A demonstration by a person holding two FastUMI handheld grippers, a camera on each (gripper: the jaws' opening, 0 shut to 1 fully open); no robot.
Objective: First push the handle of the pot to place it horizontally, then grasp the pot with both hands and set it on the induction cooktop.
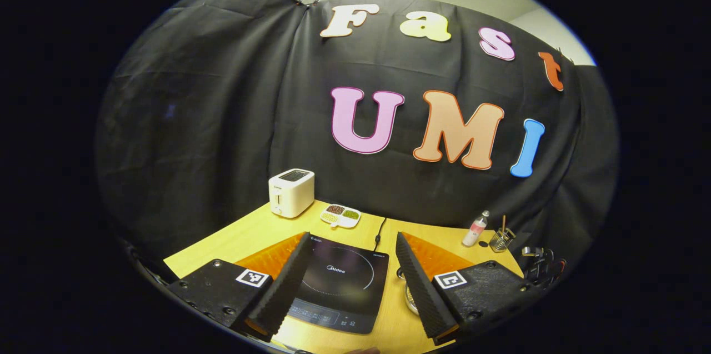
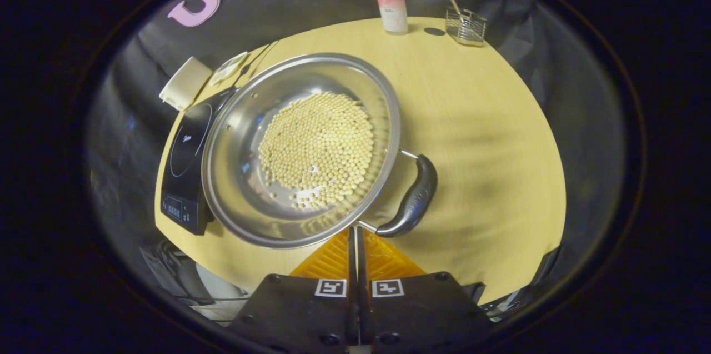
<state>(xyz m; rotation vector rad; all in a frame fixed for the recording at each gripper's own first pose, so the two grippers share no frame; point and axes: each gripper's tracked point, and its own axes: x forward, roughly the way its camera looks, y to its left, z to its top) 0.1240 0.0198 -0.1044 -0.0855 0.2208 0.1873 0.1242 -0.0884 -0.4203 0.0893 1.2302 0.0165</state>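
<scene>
Left gripper view: the left gripper [image 1: 355, 287] hangs above the near edge of the yellow wooden surface [image 1: 244, 232], its fingers set wide apart with nothing between them. They frame the black induction cooktop [image 1: 340, 287], which lies flat on the surface; the cooktop's near corners are cut off behind the fingers. Just right of the cooktop a sliver of metal rim [image 1: 411, 298] shows beside the right-hand finger; too little is visible to identify it with certainty. A power cord [image 1: 380, 232] runs from the cooktop's far edge toward the wall. Behind stand a white toaster [image 1: 291, 192] and a small divided dish of beans [image 1: 340, 215]. At the far right are a small bottle [image 1: 475, 229] and a wire holder [image 1: 501, 238]. Dark items at the surface's right edge are too blurred to name.

Right gripper view: the right gripper [image 2: 356, 248] is pressed together, fingers meeting with no gap, clamped on nothing. Its tips sit just below the steel pot [image 2: 233, 170], close to where the black handle [image 2: 414, 198] joins the rim; whether they touch cannot be told. The pot stands on the surface beside the cooktop, its left edge overlapping and hiding part of the cooktop's right side. It holds a heap of pale round beans [image 2: 316, 145]. The handle curves along the pot's right side. Objects below the surface's near-left edge are indistinct.
</scene>
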